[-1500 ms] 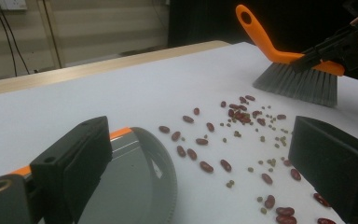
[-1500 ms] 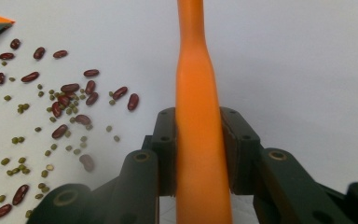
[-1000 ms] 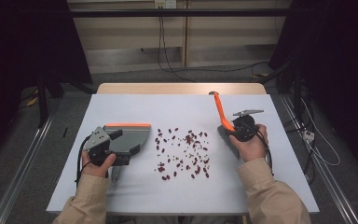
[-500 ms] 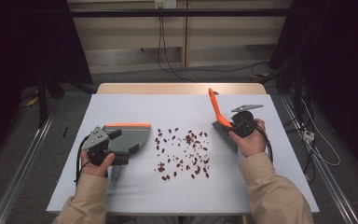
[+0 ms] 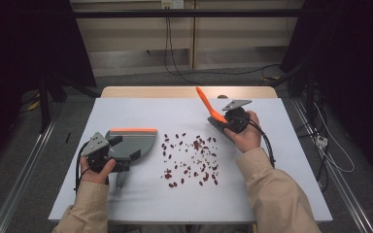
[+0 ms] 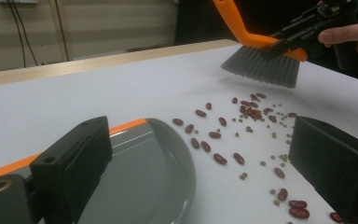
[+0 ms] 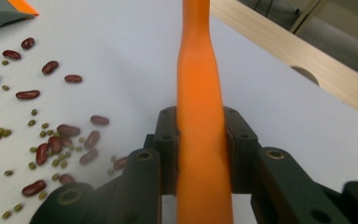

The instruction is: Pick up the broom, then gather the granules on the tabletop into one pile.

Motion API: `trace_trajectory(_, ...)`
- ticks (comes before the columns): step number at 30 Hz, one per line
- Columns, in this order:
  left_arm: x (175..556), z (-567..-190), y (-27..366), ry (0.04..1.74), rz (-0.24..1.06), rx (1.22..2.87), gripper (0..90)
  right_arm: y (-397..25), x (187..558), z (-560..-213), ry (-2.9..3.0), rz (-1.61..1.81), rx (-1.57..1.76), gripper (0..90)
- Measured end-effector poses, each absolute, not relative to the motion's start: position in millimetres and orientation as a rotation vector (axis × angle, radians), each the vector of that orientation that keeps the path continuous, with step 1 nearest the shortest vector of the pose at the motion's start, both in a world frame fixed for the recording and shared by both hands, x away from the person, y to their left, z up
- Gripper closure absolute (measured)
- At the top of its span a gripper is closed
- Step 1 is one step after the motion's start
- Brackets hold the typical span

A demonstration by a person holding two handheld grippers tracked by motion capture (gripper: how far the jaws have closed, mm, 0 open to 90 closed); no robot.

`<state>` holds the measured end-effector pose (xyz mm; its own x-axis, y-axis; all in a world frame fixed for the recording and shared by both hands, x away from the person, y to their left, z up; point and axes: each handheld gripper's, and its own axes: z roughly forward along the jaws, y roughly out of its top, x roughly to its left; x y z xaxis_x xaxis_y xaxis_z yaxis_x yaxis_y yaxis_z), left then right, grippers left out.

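Above the beans [image 5: 190, 158], the right claw [image 5: 222, 118] clamps the brush [image 6: 261, 65]; next, sweep toward the dustpan [image 5: 133, 143] held in the left claw [image 5: 119, 153]

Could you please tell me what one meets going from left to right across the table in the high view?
Left gripper → grey dustpan with orange edge → scattered red beans and small green beans → orange-handled brush → right gripper.
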<state>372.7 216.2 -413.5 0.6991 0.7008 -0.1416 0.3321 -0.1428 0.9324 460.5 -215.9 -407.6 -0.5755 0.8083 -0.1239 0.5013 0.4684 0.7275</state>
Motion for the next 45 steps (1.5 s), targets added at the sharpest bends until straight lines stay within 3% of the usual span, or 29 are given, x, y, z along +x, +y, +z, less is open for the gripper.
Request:
trace_trajectory(11,374.1,-417.3,222.6,0.847,0.399,1.741,5.8,-190.5,480.7,-422.0,2.337,0.894,0.904,71.4)
trace_trajectory(45,370.1,-417.4,227.2,0.858,0.415,1.736,5.8,-174.2,430.3,-413.6,2.610,0.915,0.543,71.1)
